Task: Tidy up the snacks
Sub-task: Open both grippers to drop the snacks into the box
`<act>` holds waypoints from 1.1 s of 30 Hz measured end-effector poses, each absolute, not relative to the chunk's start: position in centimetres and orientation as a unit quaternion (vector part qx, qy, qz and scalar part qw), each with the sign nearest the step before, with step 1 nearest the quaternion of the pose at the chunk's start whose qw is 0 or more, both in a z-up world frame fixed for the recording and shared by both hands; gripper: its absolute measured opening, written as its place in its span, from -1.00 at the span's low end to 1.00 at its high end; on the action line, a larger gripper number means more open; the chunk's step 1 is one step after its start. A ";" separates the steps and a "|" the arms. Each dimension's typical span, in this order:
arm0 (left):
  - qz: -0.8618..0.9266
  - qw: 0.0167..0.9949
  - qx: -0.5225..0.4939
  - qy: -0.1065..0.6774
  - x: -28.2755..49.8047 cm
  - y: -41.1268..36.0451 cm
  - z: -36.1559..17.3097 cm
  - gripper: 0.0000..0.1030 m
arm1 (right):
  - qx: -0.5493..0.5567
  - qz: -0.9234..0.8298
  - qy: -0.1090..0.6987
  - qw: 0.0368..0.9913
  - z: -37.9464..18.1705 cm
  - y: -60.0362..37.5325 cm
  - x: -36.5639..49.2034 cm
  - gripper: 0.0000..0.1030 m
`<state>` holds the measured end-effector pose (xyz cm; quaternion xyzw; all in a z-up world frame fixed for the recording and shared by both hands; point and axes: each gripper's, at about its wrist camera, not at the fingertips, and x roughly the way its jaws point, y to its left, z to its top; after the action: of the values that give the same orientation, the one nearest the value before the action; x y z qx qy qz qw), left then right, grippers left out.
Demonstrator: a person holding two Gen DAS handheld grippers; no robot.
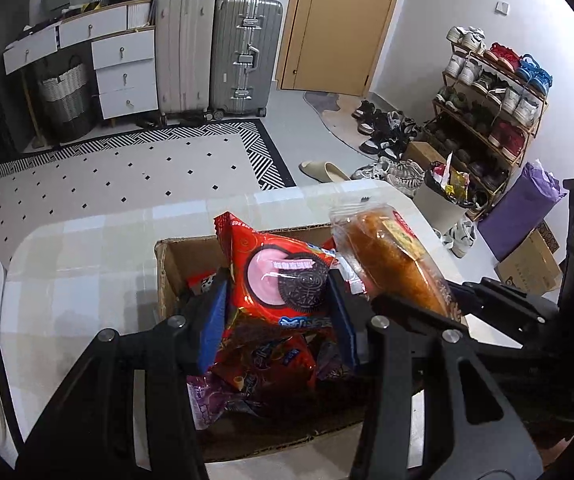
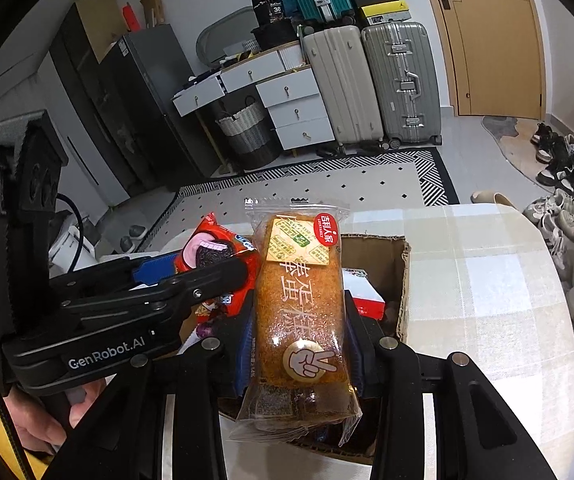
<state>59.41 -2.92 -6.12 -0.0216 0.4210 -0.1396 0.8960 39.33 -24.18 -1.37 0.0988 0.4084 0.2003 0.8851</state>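
Above the cardboard box (image 1: 163, 264), whose rim is ringed by bare tablecloth, the left gripper (image 1: 279, 304) is clenching a red cookie packet (image 1: 283, 276) beside the right gripper (image 2: 299, 344) grasping a wrapped cake (image 2: 303, 312).

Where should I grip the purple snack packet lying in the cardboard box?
Judging from the left wrist view, pinch the purple snack packet at its exposed near-left edge, coming from above on the left side of the cardboard box. The rest looks buried under red packets.
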 end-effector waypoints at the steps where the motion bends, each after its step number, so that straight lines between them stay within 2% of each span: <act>1: -0.140 0.895 -0.021 0.423 59.5 -3.0 -6.3 -0.17 | 0.099 0.200 0.410 0.884 -1.5 -24.2 39.4 -0.27; 11: -0.143 0.882 -0.046 0.446 59.9 -1.7 -8.0 -0.12 | 0.102 0.194 0.418 0.882 -2.0 -24.8 38.8 -0.27; 14: -0.142 0.883 -0.050 0.445 60.0 -1.5 -7.8 -0.01 | 0.104 0.194 0.416 0.882 -2.0 -24.8 38.9 -0.27; 16: -0.142 0.885 -0.048 0.442 60.0 -1.5 -7.5 0.16 | 0.105 0.196 0.416 0.882 -2.0 -24.7 38.8 -0.27; 19: -0.144 0.885 -0.041 0.441 59.9 -1.6 -7.1 0.26 | 0.110 0.202 0.419 0.878 -2.3 -24.7 39.0 -0.27; 24: -0.138 0.888 -0.044 0.437 59.4 -0.9 -6.1 0.33 | 0.110 0.203 0.421 0.877 -2.7 -24.6 39.3 -0.27; 33: -0.128 0.895 -0.052 0.425 58.6 0.4 -4.7 0.34 | 0.089 0.197 0.419 0.882 -2.8 -23.8 39.5 -0.22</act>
<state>58.55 0.37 -4.67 -0.0521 0.4250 -0.1279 0.8946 39.51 -23.82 -2.82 0.0890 0.4194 0.1965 0.8818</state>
